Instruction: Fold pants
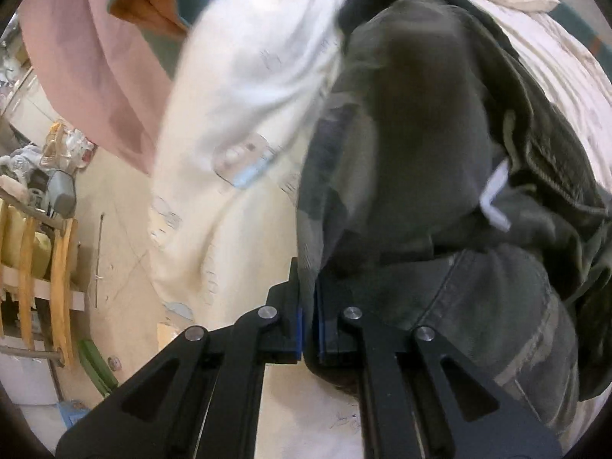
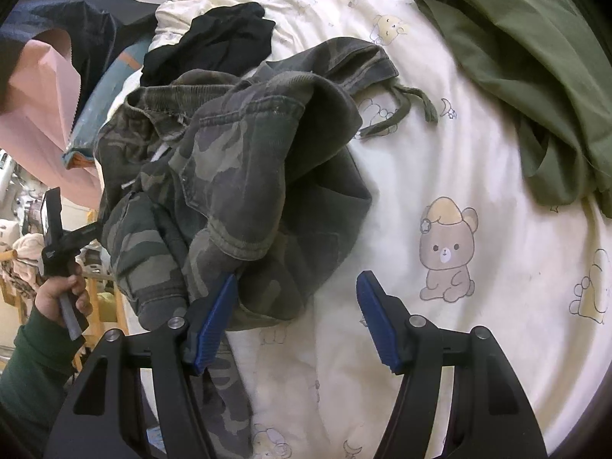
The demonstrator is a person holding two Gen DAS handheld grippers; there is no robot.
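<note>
1. Right now your left gripper (image 1: 308, 317) is clamped tight on an edge of the camouflage pants (image 2: 237, 206), with the cloth running up between the blue pads; the left wrist view is blurred.
2. Your right gripper (image 2: 296, 319) hangs with its jaws well apart. One pad touches the lower edge of the bunched pants, yet nothing is pinched.
3. By my reading you are at the first step: lifting and straightening a crumpled heap, not yet folding.
4. Next you probably need a second hold. Close the right gripper on a matching edge, waistband or hem, then pull both apart so the legs lie flat.
5. Watch the drawstring (image 2: 405, 103) trailing on the sheet; it could snag.
6. Under the pants lies a cream bedsheet (image 2: 478, 176) printed with bears, soft and wrinkled.
7. Farther off sit a black garment (image 2: 214, 46) and an olive green cloth (image 2: 516, 57).
8. Beyond the bed edge, your left hand (image 2: 57, 298) grips its handle, with a wooden rack (image 1: 42, 260) and clutter behind.
</note>
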